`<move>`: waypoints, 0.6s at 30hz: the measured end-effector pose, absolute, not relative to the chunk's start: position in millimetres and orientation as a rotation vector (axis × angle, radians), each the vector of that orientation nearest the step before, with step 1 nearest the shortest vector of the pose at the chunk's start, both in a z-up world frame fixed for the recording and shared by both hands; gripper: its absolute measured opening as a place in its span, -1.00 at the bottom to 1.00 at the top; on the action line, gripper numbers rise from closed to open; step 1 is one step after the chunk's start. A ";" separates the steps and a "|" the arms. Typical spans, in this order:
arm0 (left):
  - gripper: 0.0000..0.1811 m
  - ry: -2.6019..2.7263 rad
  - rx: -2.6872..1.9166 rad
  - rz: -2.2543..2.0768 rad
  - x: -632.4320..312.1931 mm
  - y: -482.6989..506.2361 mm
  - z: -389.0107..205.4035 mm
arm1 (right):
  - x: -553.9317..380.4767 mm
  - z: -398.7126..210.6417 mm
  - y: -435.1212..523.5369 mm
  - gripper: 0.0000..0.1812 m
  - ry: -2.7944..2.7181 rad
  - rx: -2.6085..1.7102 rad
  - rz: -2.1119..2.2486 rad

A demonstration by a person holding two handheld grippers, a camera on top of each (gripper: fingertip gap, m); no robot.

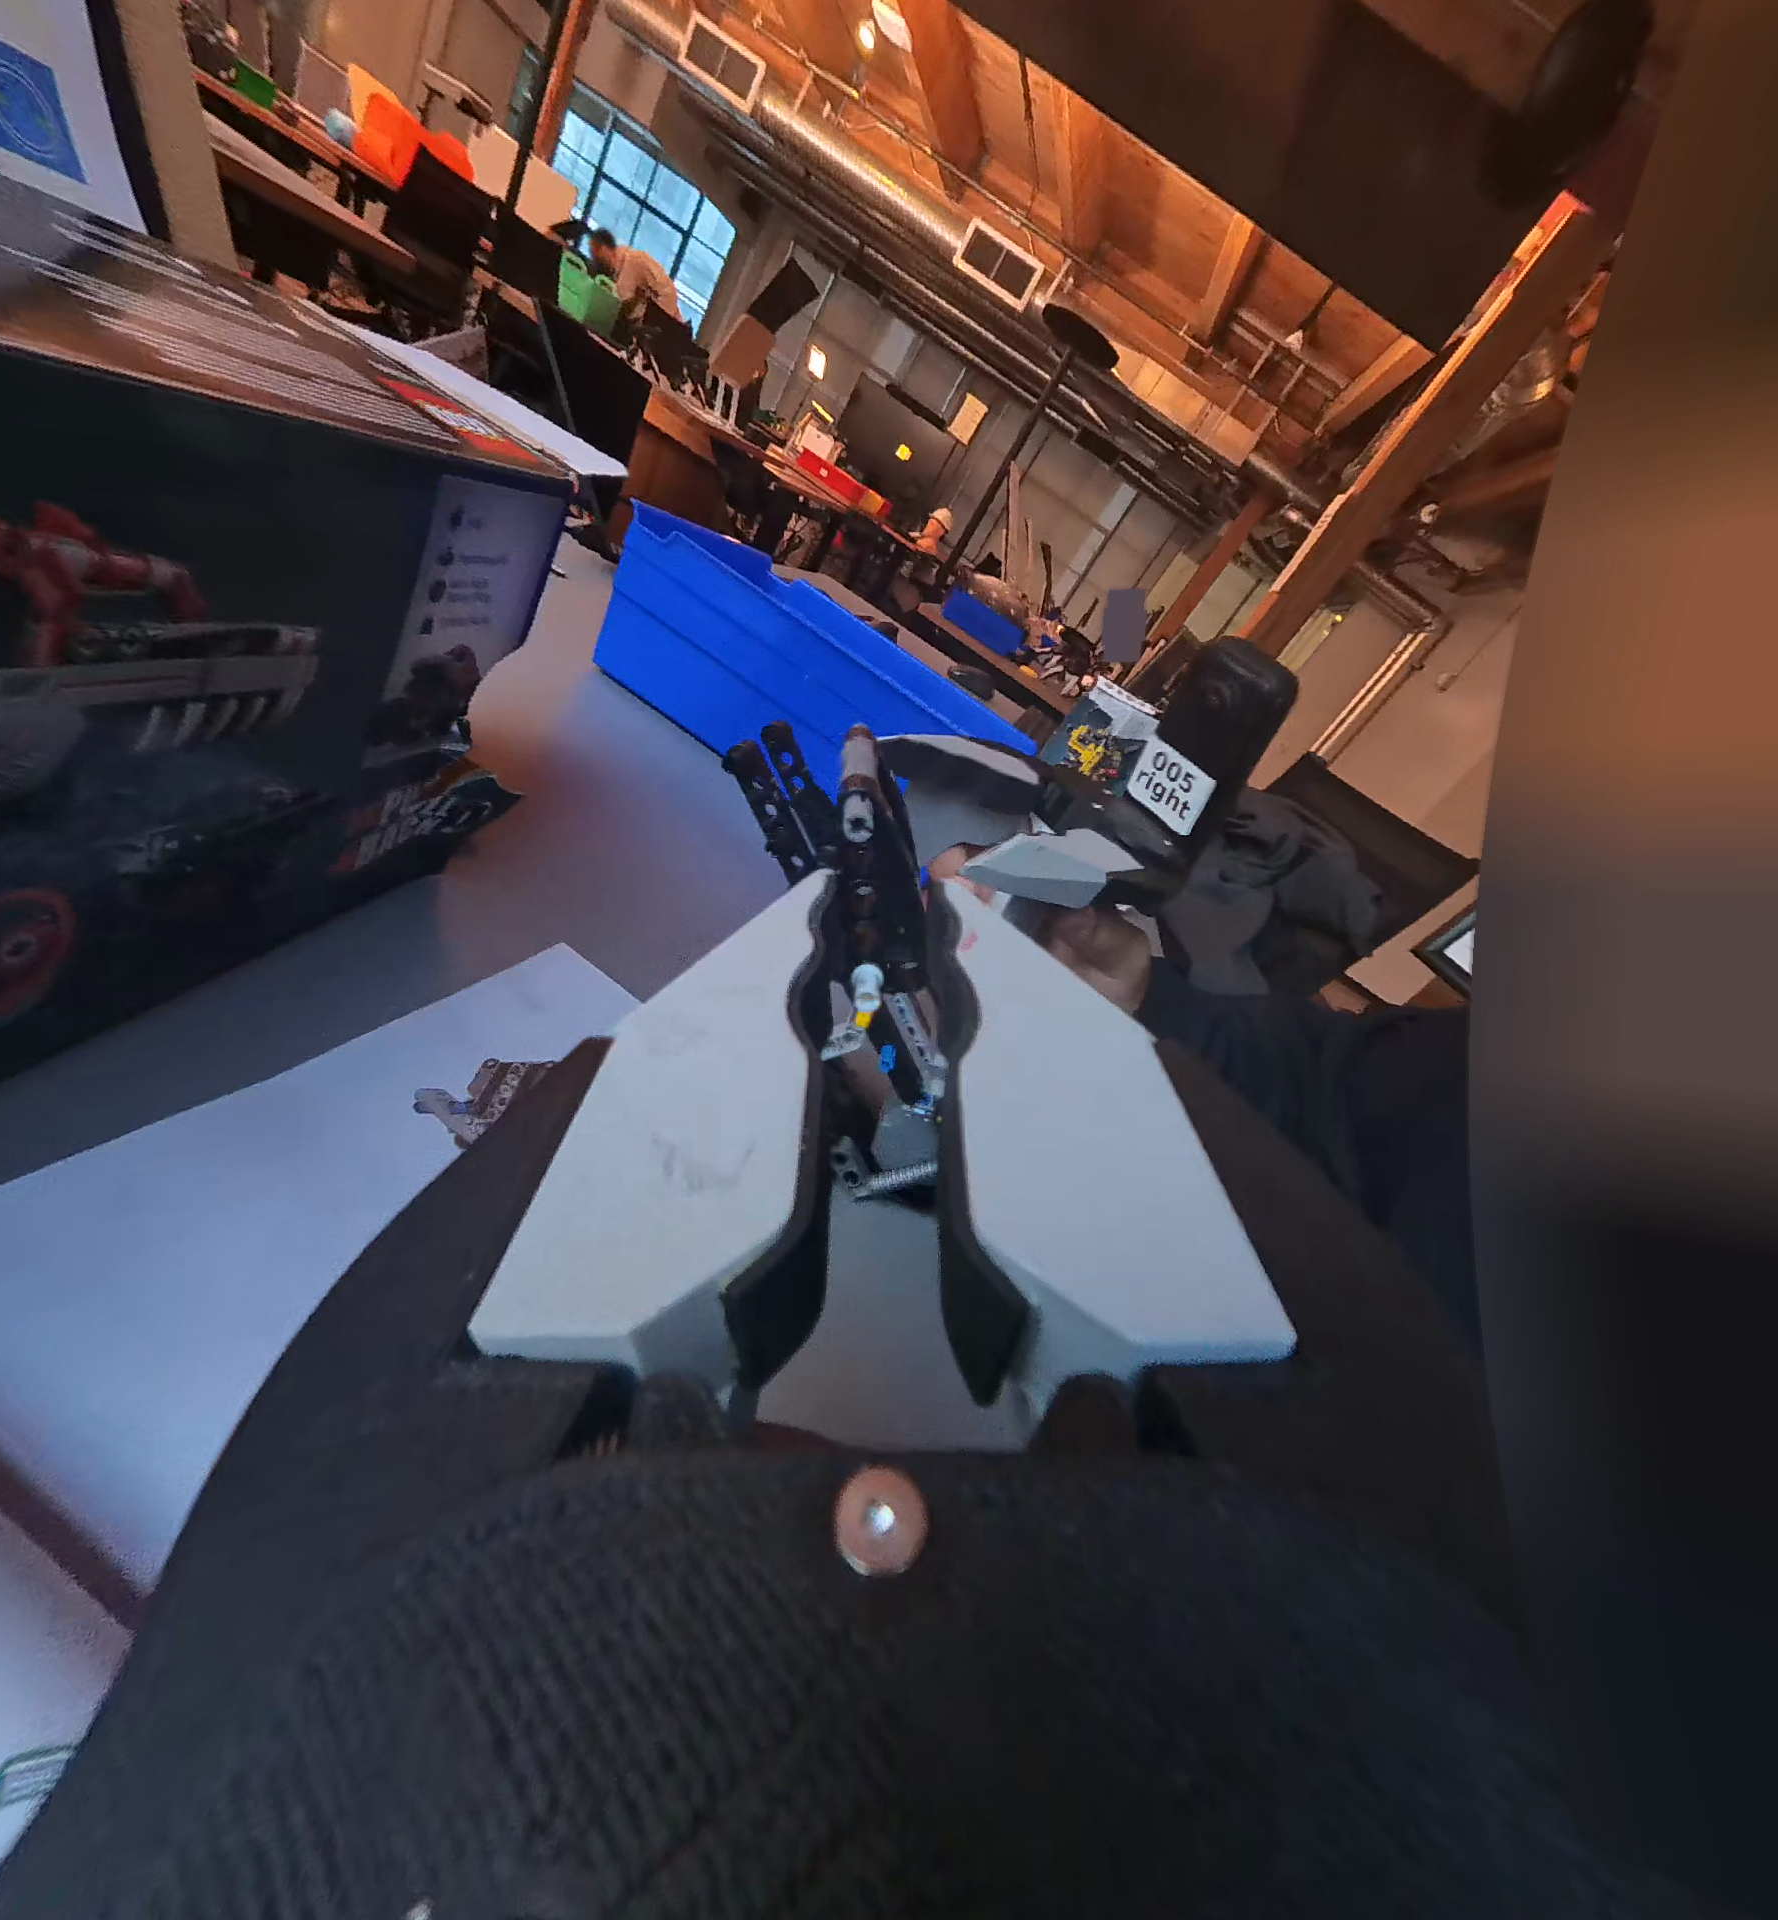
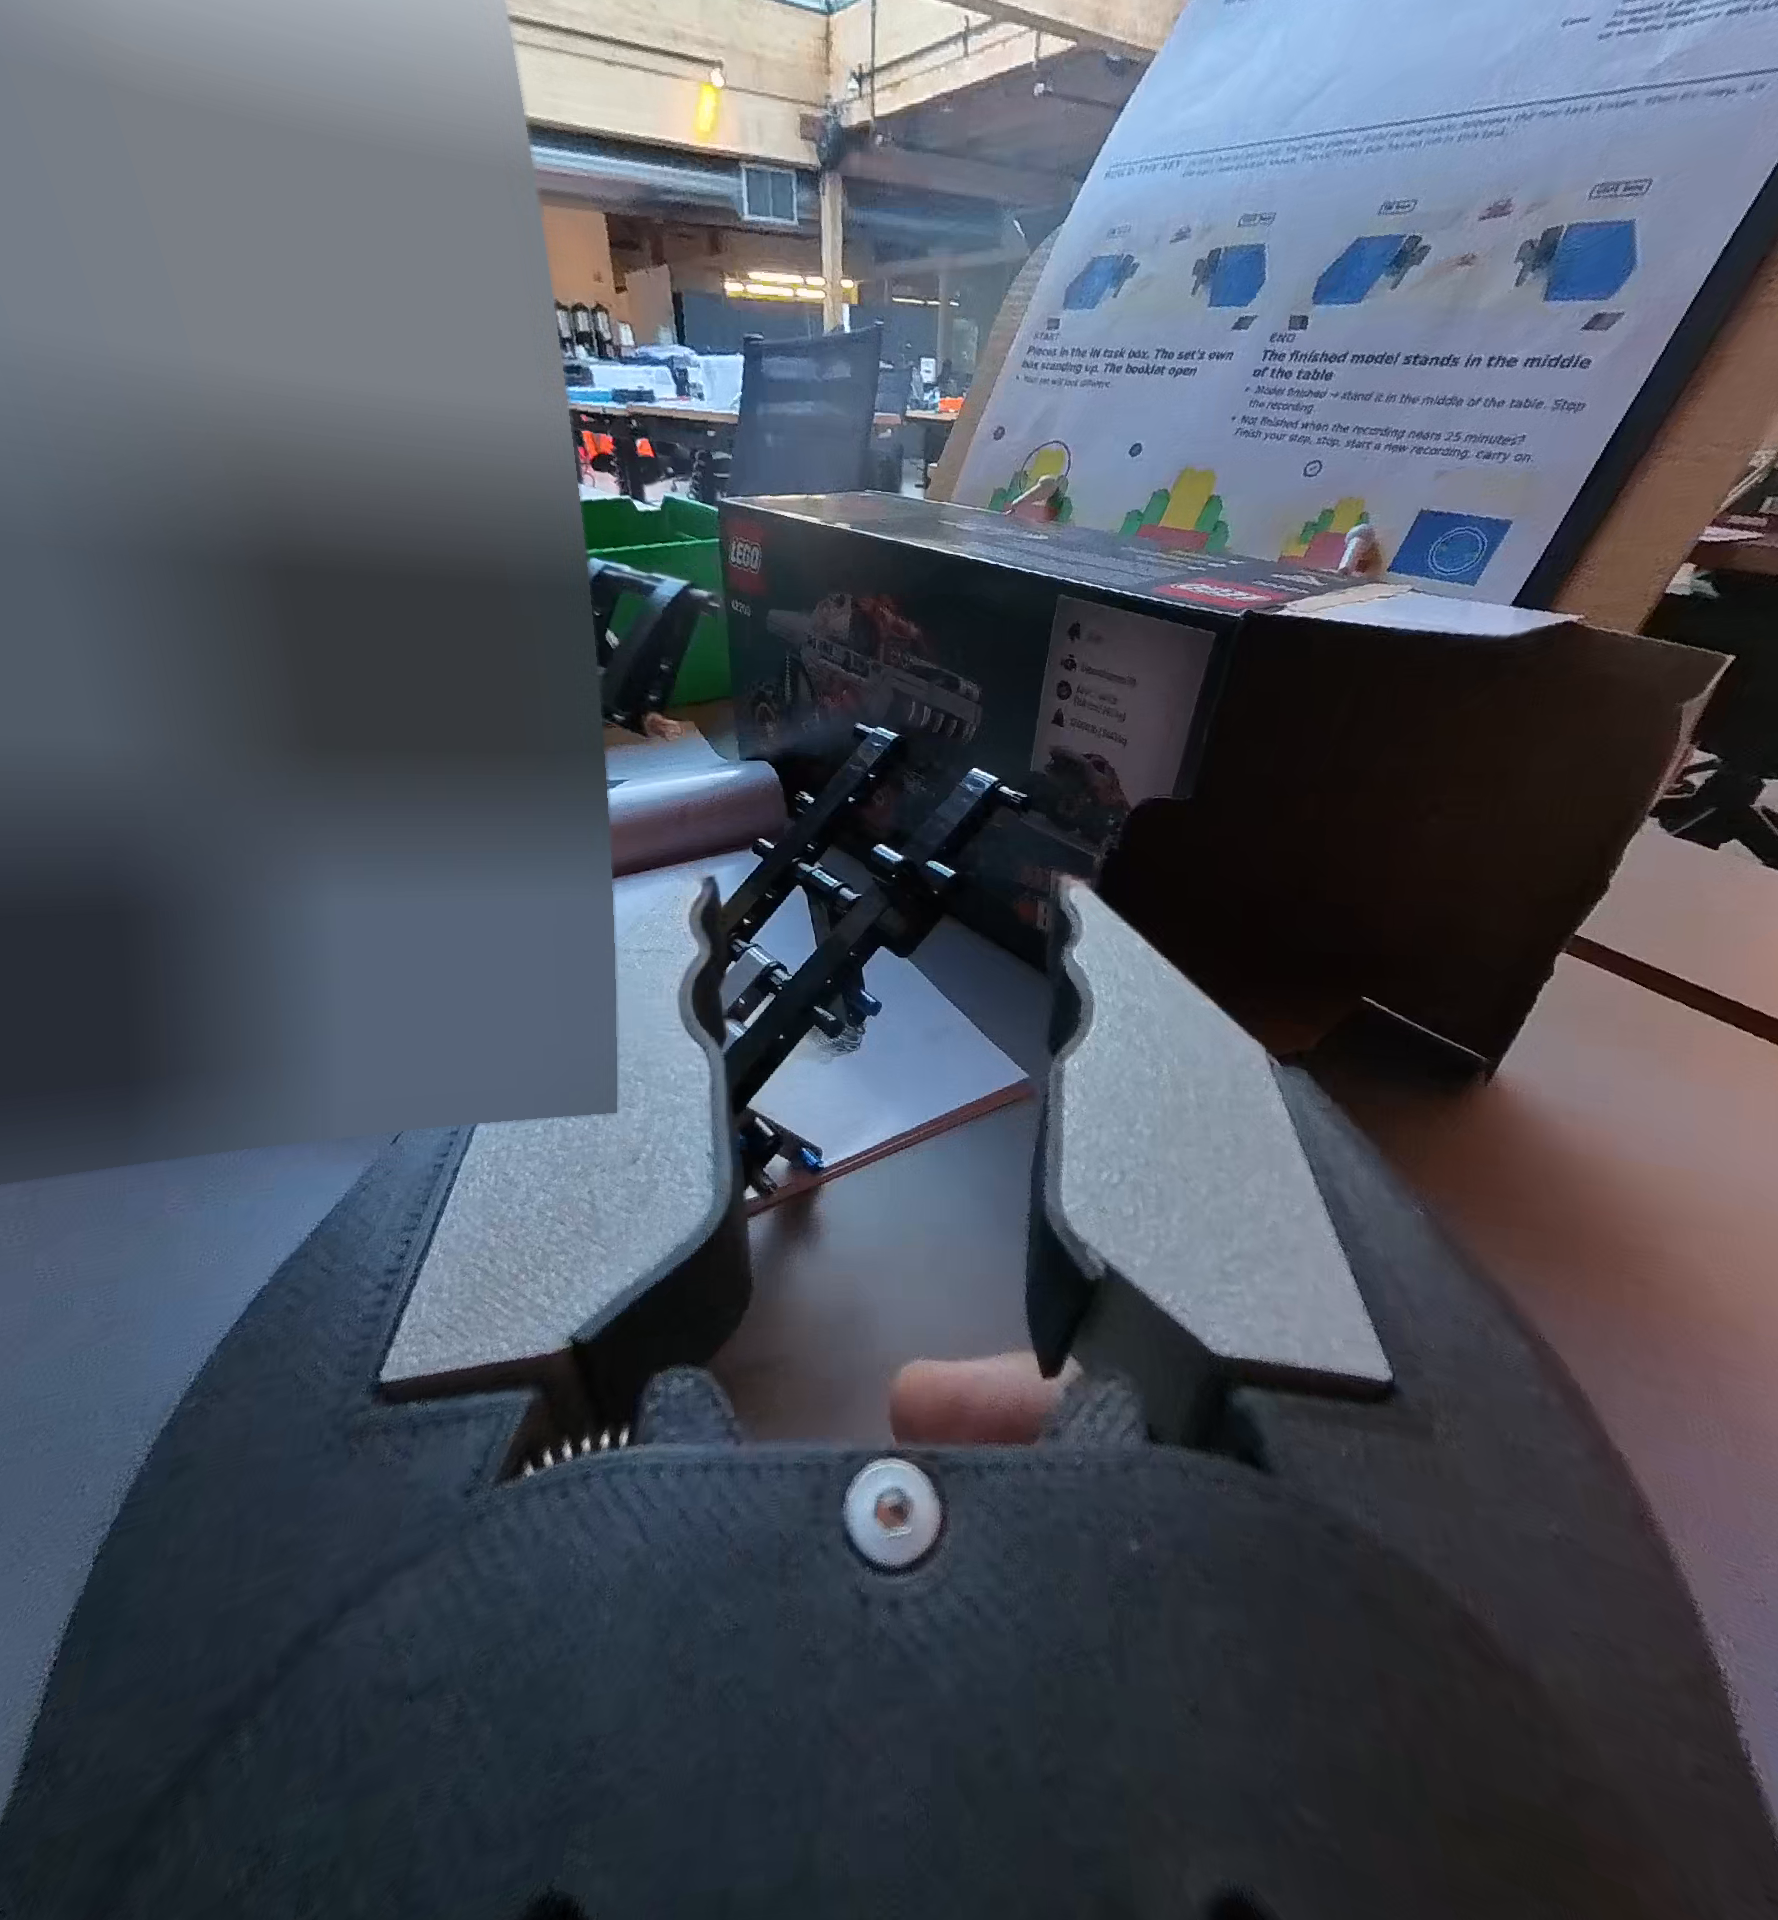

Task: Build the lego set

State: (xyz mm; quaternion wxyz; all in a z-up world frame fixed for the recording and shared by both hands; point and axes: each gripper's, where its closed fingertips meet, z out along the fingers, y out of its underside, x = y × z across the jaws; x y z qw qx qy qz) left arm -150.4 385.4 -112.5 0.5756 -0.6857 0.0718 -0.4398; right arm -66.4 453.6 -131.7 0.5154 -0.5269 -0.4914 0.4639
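My left gripper (image 1: pixel 877 904) is shut on a black lego frame (image 1: pixel 861 821) of long beams with small grey, yellow and blue pins, and holds it above the table. In the right wrist view the lego frame (image 2: pixel 843 914) stands tilted in the gap between my right gripper's (image 2: pixel 885 966) fingers, close to the left finger (image 2: pixel 703 987). The right gripper is open and holds nothing. It also shows in the left wrist view (image 1: pixel 1010 816), just right of the frame's top. A blur patch hides the left gripper in the right wrist view.
The set's black box (image 1: pixel 189 675) stands on the table (image 1: pixel 594 831) to the left; it also shows in the right wrist view (image 2: pixel 968 665). A blue bin (image 1: pixel 760 634) sits behind. White paper (image 1: pixel 241 1195) lies below. An instruction sheet (image 2: pixel 1384 312) leans behind the box. The tips of one gripper are about 12 centimeters away from the tips of the other.
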 end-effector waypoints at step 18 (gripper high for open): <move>-0.87 0.025 -1.624 -1.310 -110.5 407.0 -122.4 | -85.8 -148.5 430.8 -0.41 -1.341 -1.475 1.881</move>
